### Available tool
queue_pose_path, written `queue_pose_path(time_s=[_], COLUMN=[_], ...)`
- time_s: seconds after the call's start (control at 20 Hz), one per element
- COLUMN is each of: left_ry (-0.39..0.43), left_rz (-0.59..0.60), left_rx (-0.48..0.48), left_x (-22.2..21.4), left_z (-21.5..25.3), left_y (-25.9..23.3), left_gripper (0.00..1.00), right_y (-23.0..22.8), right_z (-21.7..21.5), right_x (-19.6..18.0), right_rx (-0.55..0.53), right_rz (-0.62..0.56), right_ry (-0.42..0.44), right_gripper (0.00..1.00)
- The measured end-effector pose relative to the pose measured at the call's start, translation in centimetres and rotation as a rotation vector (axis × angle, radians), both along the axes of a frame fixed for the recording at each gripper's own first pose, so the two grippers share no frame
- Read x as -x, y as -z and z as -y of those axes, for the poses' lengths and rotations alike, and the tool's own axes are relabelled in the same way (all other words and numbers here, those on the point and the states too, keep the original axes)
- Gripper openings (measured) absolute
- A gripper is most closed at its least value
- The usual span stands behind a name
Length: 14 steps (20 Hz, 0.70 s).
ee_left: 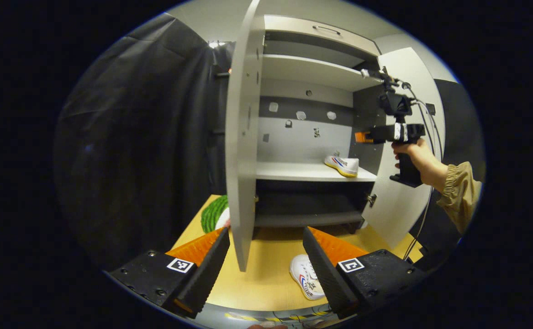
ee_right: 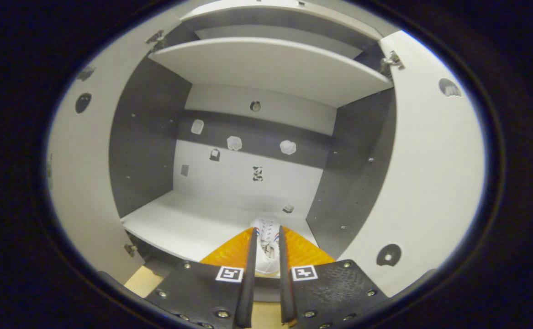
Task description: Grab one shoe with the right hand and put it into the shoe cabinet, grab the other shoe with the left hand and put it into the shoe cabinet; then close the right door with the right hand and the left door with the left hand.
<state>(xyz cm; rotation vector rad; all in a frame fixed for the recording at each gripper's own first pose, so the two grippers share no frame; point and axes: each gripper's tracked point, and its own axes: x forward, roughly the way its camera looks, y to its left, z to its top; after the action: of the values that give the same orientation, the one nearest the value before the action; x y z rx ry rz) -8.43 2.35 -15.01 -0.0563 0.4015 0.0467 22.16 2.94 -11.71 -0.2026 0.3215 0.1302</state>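
The left gripper (ee_left: 265, 267) is showing two black blocks studded with screws, each wearing a square black-and-white marker, with ribbed wedge-shaped jaws. The right gripper (ee_right: 264, 274) is carrying the same screws and square markers, and from the left gripper view it is appearing as a black pistol-grip body with a white band, a small camera and thin cables trailing down. The person's hand (ee_left: 414, 153) is emerging from a tan sleeve (ee_left: 460, 192) with a gathered cuff.
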Motion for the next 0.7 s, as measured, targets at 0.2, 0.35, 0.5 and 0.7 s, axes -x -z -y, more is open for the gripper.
queue_pose_path(time_s=[0.2,0.35,0.5,0.7], left_ry=[0.067,0.099,0.120,0.121], left_rz=[-0.145,-0.265,-0.365,-0.478], left_rx=[0.072,0.117,0.127,0.133], left_x=[0.6,1.2,0.9,-0.3], left_z=[3.5,5.5,6.9,8.3], left_y=[4.6,8.7,12.9,18.8], left_gripper=[0.99,0.99,0.99,0.96], right_y=[-3.8,-6.3,-8.3,-9.8], right_z=[2.1,3.8,5.0,6.3], right_x=[4.6,6.9,9.1,11.9], right_rx=[-0.061,-0.089,-0.128,-0.165], right_rz=[0.053,0.080,0.095,0.106], right_ry=[0.016,0.034,0.048,0.064], right_gripper=[0.24,0.24,0.24,0.24])
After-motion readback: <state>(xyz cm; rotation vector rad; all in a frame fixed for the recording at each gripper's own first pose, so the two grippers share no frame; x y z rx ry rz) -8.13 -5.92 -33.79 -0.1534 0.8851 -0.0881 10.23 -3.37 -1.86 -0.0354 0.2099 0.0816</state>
